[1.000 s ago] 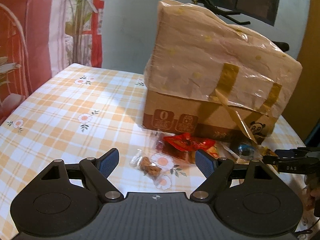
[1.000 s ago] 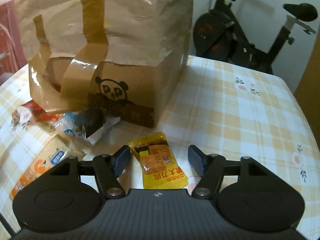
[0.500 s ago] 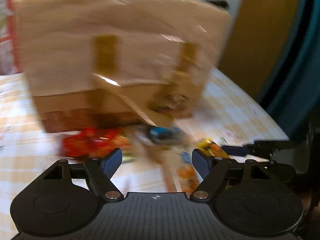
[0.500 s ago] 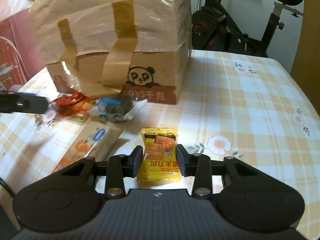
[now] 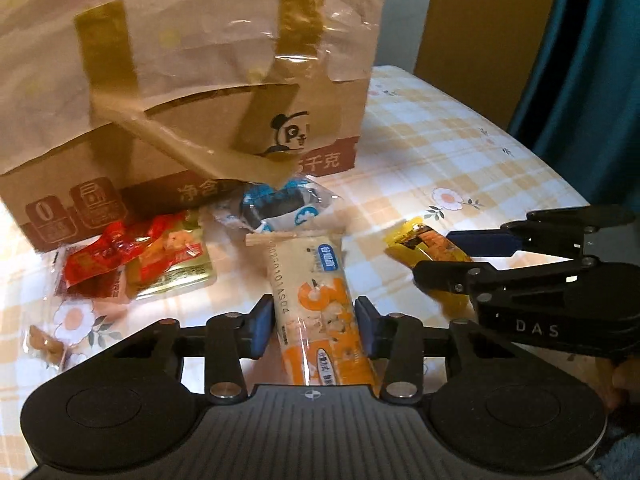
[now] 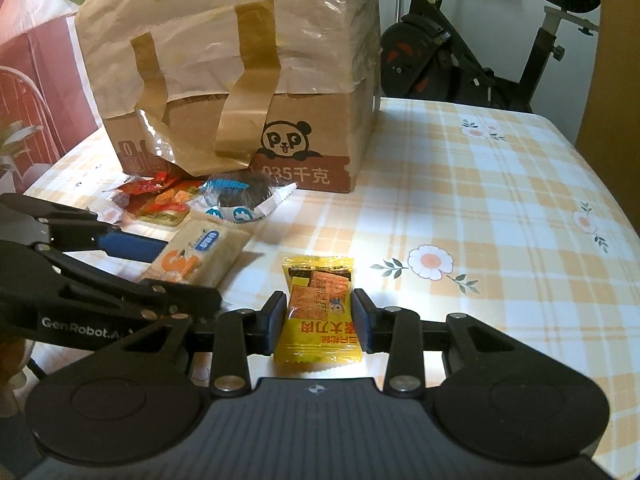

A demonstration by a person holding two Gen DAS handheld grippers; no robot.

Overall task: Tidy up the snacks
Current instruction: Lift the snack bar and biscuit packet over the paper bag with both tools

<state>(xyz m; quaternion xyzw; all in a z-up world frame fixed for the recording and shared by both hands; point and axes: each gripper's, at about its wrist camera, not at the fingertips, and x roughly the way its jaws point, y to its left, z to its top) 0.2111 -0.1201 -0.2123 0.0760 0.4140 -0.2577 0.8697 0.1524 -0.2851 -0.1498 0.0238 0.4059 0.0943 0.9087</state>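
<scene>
Several snack packets lie on a checked tablecloth in front of a taped cardboard box point(image 5: 180, 80) point(image 6: 240, 60). My left gripper point(image 5: 314, 320) point(image 6: 188, 274) straddles a long cream-and-orange packet point(image 5: 308, 272) point(image 6: 200, 248). Its jaws are closing and both blue pads touch the packet's sides. My right gripper point(image 6: 320, 316) point(image 5: 434, 254) is shut on a yellow snack packet point(image 6: 318, 280) point(image 5: 420, 240), which rests on the cloth. A blue-and-white packet with a dark cookie point(image 5: 276, 204) point(image 6: 240, 200) lies just past the cream one.
Red packets point(image 5: 120, 252) and a gold one point(image 5: 172, 268) lie left of the cream packet, and a small brown sweet point(image 5: 44, 344) lies nearer the left edge. The table point(image 6: 480, 200) stretches bare to the right. An exercise bike point(image 6: 460, 52) stands behind it.
My left gripper swung right from the red packets to the cream-and-orange packet, and its jaws narrowed around it. My right gripper's jaws closed onto the yellow packet.
</scene>
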